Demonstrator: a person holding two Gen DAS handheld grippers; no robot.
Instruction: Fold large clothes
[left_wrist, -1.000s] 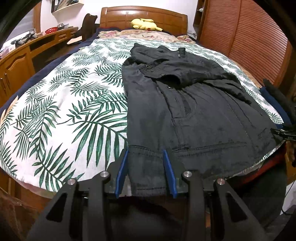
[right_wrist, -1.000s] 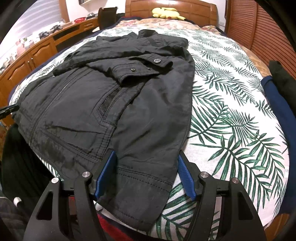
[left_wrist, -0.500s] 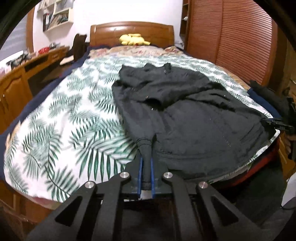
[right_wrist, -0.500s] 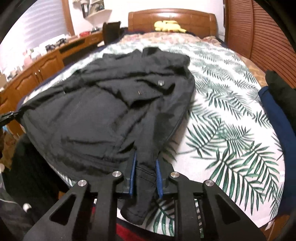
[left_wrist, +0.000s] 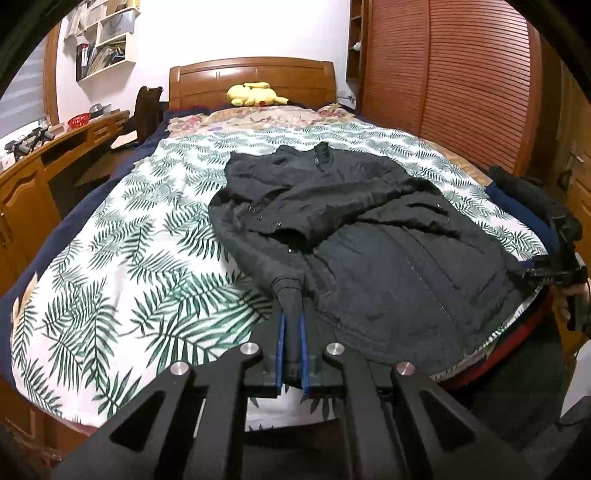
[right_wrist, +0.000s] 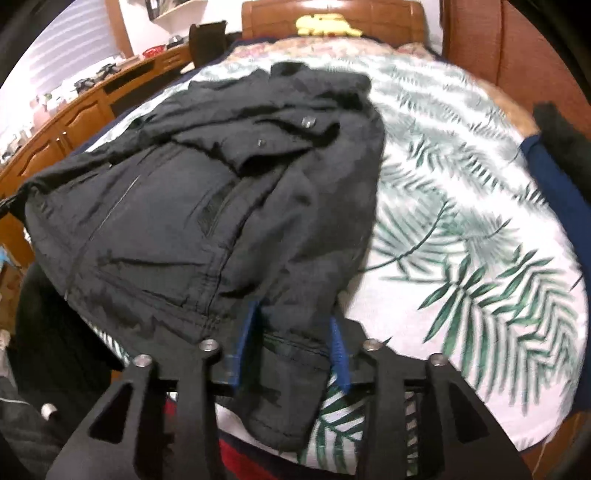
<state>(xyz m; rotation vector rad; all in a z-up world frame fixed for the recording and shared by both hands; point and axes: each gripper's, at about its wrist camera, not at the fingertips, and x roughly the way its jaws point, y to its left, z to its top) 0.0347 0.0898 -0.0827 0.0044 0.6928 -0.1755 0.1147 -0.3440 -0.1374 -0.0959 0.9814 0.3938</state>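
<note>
Left tool clamped on jacket hem; right tool just reopening, hem loose between pads. Regrip right first, then lift both corners together.

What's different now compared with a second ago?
The left gripper has shut on the black jacket's hem corner and lifted it. The right gripper pinched its corner too, but its jaws have just been opening again, the hem lying between them. The jacket's collar end stayed on the bed.
</note>
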